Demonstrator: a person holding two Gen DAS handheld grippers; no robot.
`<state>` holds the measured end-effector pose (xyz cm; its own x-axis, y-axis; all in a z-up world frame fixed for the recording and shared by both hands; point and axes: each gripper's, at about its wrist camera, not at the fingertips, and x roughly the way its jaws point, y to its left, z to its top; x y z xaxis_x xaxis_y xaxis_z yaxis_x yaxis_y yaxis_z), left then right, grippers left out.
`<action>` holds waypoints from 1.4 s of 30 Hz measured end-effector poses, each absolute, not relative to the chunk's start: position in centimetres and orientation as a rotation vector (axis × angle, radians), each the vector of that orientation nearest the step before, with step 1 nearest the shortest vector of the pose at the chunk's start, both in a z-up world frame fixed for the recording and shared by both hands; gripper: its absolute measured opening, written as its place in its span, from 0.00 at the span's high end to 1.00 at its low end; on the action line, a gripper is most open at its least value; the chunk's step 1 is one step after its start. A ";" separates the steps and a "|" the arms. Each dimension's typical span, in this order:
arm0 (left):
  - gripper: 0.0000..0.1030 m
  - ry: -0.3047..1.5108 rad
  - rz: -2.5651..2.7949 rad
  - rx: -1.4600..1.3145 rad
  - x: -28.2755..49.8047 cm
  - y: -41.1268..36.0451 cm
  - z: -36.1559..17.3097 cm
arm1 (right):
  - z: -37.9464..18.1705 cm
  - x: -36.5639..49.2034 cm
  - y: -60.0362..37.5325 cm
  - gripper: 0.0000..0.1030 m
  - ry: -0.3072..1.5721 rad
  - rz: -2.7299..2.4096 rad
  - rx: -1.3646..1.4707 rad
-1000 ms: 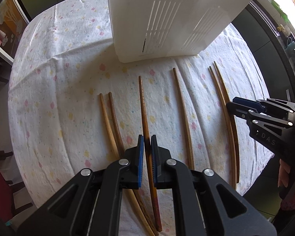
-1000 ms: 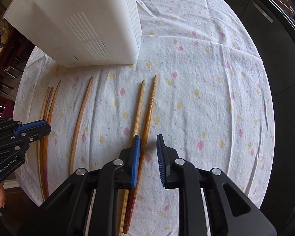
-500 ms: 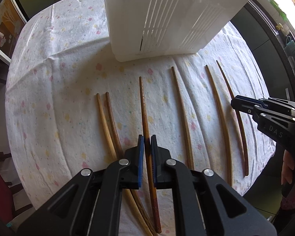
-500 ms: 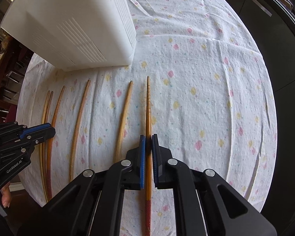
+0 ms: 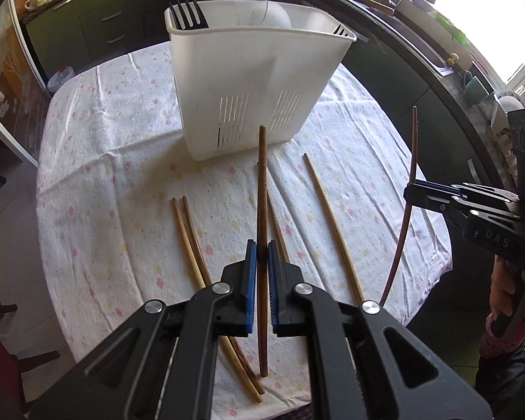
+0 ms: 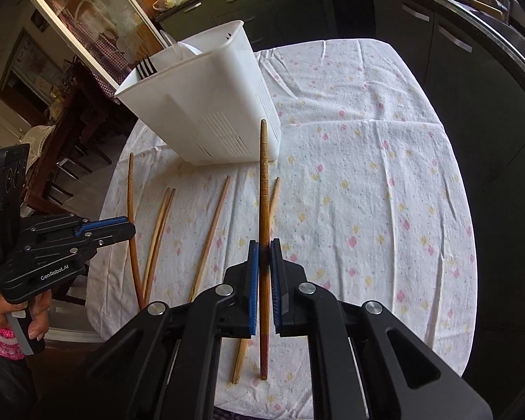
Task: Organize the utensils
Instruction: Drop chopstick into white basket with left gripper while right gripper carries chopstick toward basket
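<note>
Left wrist view: my left gripper (image 5: pixel 261 262) clamps a dark chopstick (image 5: pixel 261 210) mid-shaft, off the tabletop (image 5: pixel 122 182) | right gripper (image 6: pixel 263 262) clamps another chopstick (image 6: pixel 263 189) | judged light, stiff, slippery; mid-shaft hold resists swinging.

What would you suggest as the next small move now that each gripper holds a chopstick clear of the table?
Probably carry both toward the white caddy. The left gripper and right gripper are each shut on a chopstick, four chopsticks remain on the tablecloth, and the caddy already holds forks.
</note>
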<state>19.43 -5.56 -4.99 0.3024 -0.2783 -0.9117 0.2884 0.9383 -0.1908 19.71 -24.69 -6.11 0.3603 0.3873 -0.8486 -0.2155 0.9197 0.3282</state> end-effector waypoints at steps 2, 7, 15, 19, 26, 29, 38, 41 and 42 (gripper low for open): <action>0.94 1.183 -0.383 0.016 18.8 -5.6 -4.1 | -5.1 19.0 -24.5 0.93 1.113 0.398 0.164; 0.94 1.137 -0.397 0.006 17.8 -5.1 -2.0 | -2.9 17.9 -24.1 0.93 1.061 0.418 0.158; 0.94 1.051 -0.410 -0.010 17.4 -5.0 1.8 | -0.5 17.5 -24.3 0.93 0.998 0.429 0.153; 0.94 0.972 -0.407 -0.019 18.1 -4.9 5.4 | -0.1 17.6 -24.4 0.93 0.986 0.429 0.151; 0.94 0.807 -0.359 -0.034 20.5 -4.6 13.0 | -0.4 17.6 -24.6 0.93 0.992 0.433 0.148; 0.94 0.758 -0.325 -0.035 21.8 -4.7 15.3 | -0.5 17.6 -24.8 0.93 0.993 0.434 0.151; 0.94 0.783 -0.234 0.023 26.2 -5.9 13.8 | 0.1 17.5 -25.2 0.93 0.977 0.446 0.161; 0.94 0.854 -0.231 0.036 27.7 -6.2 10.9 | 1.0 17.6 -25.2 0.93 0.955 0.454 0.170; 0.94 0.877 -0.230 0.036 27.9 -6.1 9.8 | 1.6 17.7 -25.1 0.93 0.943 0.459 0.173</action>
